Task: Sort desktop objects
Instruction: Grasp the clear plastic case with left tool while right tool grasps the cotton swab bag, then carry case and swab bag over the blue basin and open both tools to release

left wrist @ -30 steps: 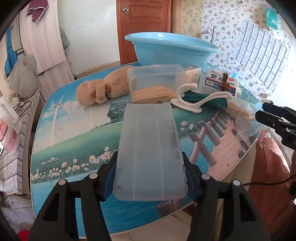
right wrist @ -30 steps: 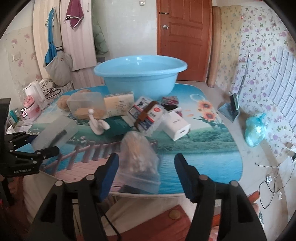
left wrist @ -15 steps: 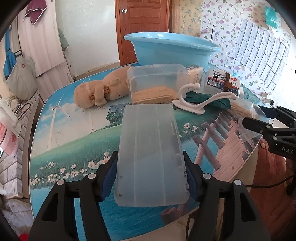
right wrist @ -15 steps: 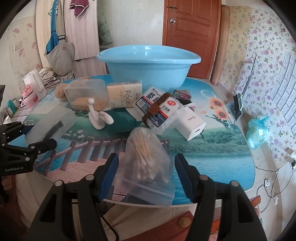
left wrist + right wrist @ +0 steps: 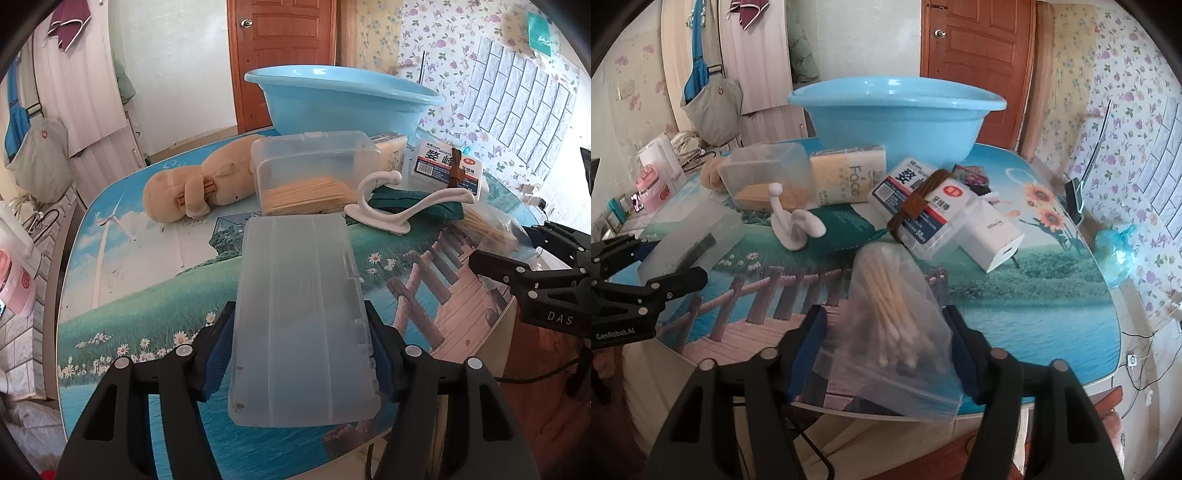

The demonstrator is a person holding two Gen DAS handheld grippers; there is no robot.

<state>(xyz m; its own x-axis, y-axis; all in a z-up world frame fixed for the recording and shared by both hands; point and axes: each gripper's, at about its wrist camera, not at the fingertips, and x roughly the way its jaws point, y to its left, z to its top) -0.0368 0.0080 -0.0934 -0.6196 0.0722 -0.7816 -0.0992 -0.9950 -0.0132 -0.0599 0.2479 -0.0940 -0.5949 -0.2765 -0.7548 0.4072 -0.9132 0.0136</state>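
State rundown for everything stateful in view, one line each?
left gripper: shut on the frosted case
frosted case: lid closed, gripped
right gripper: straddling the swab bag, grip unclear
swab bag: on the table edge
toothpick box: lid closed
blue basin: upright
door: closed

Frosted translucent plastic box (image 5: 301, 317); glossy blue plastic basin (image 5: 343, 99); clear crinkled plastic bag (image 5: 894, 332) of cotton swabs. Plush cloth toy (image 5: 199, 184); glossy printed table (image 5: 147, 280); varnished wooden door (image 5: 282, 55).

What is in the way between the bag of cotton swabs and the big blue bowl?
The right gripper straddles the swab bag. Between it and the blue basin sit the labelled box, white charger and green pack.
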